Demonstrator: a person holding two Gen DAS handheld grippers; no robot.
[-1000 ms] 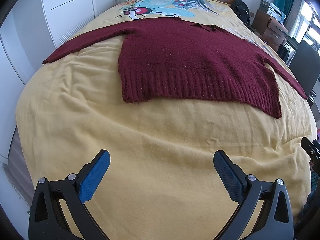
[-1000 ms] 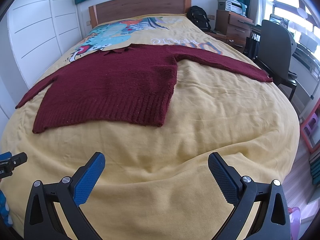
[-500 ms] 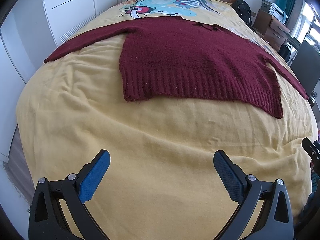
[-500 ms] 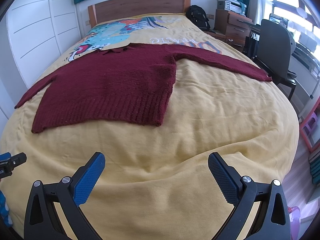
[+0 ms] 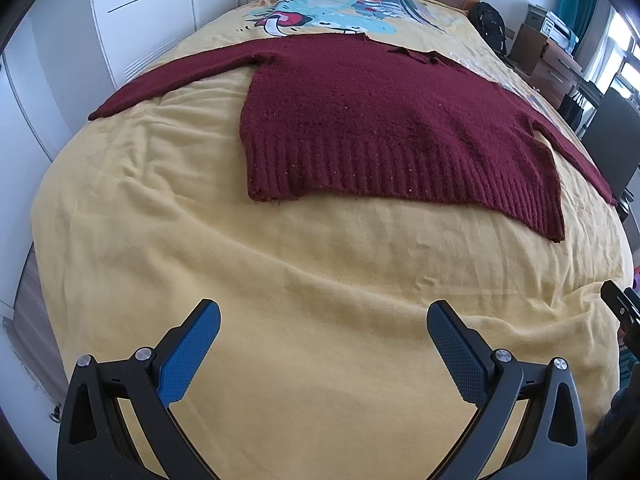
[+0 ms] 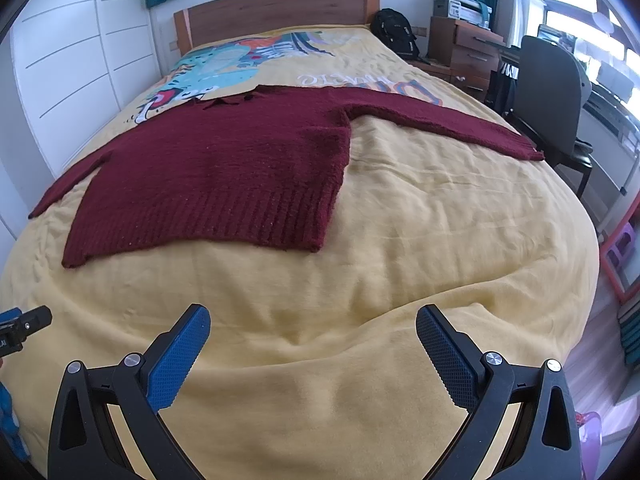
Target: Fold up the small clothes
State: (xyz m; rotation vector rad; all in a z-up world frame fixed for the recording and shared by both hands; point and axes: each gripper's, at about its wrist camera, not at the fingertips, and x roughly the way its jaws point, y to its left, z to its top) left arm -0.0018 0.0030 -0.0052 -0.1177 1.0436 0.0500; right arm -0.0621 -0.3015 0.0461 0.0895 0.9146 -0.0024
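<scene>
One sweater (image 5: 392, 120) (image 6: 224, 172), dark red and knitted, is laid flat on a yellow bedspread (image 5: 320, 264) (image 6: 420, 240), with both sleeves spread sideways and the ribbed hem turned toward the cameras. In the left wrist view it fills the upper centre of the frame, one sleeve running to the upper left and the other to the right edge. In the right wrist view the body lies at centre left, and one sleeve reaches toward the upper right, ending near the side of the bed. A cartoon print (image 5: 320, 12) (image 6: 216, 68) is seen on the bedspread just beyond the collar, below a wooden headboard (image 6: 276, 16).

The left gripper (image 5: 322, 318) is shown at the bottom of its frame, jaws spread wide and nothing between them, above bare bedspread and well apart from the hem. The right gripper (image 6: 312, 322) is likewise released and empty, over bare bedspread below the hem. Blue pads (image 5: 188, 356) (image 6: 176, 360) are carried on the fingers.

White cabinet doors (image 6: 76, 64) are seen at the left, a black backpack (image 6: 396, 36) and wooden drawers (image 6: 464, 48) at the upper right, and a dark chair (image 6: 548, 96) at the right edge.
</scene>
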